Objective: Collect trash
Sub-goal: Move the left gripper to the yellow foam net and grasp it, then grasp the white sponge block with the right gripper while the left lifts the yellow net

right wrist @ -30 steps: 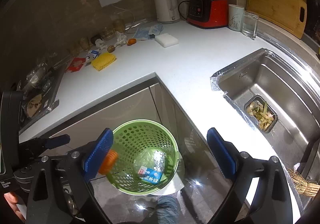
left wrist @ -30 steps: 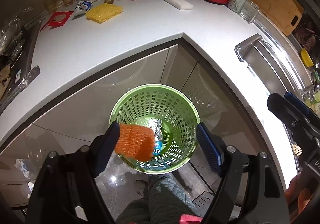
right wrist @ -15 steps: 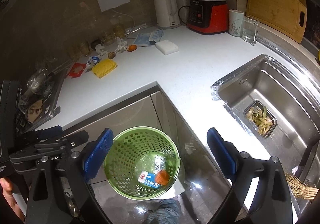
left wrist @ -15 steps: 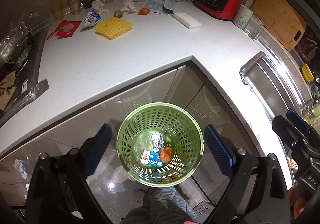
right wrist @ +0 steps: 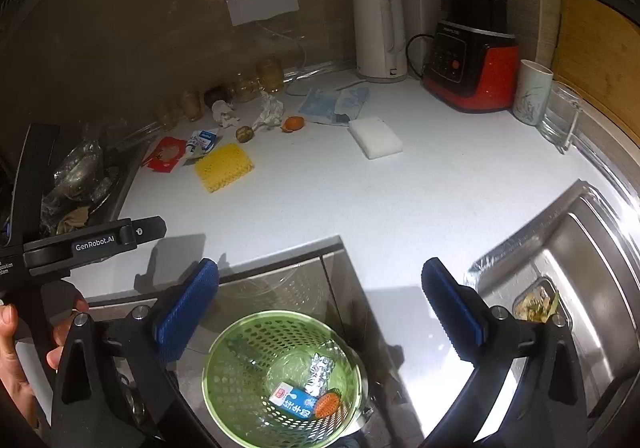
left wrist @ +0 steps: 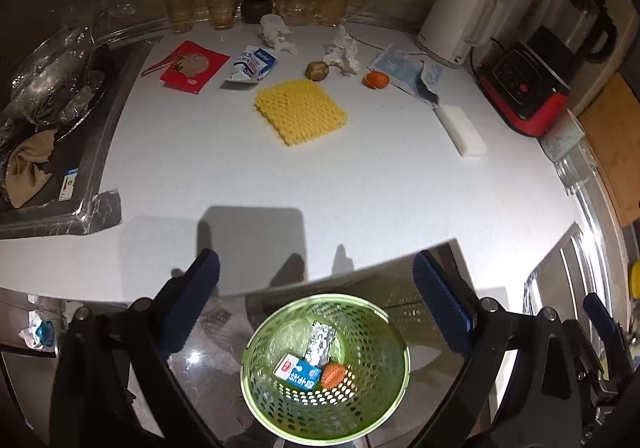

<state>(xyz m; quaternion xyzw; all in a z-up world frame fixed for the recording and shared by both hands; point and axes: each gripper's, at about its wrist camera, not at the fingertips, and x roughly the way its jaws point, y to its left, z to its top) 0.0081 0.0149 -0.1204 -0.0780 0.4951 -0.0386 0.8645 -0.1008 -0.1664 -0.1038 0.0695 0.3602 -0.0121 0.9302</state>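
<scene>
The left claw (left wrist: 316, 288) is opening, its blue pads wide apart with nothing between them. Below it on the floor stands the green basket (left wrist: 256, 392), which holds a milk carton (left wrist: 298, 372), a foil wrapper (left wrist: 320, 342) and an orange net (left wrist: 333, 375). Ahead of it, on the white bench (left wrist: 360, 187), lie a red packet (left wrist: 192, 65), a yellow foam net (left wrist: 301, 111) and crumpled tissues (left wrist: 342, 53). The right claw (right wrist: 320, 298) is also opening, empty and spread wide, over the basket's far rim.
</scene>
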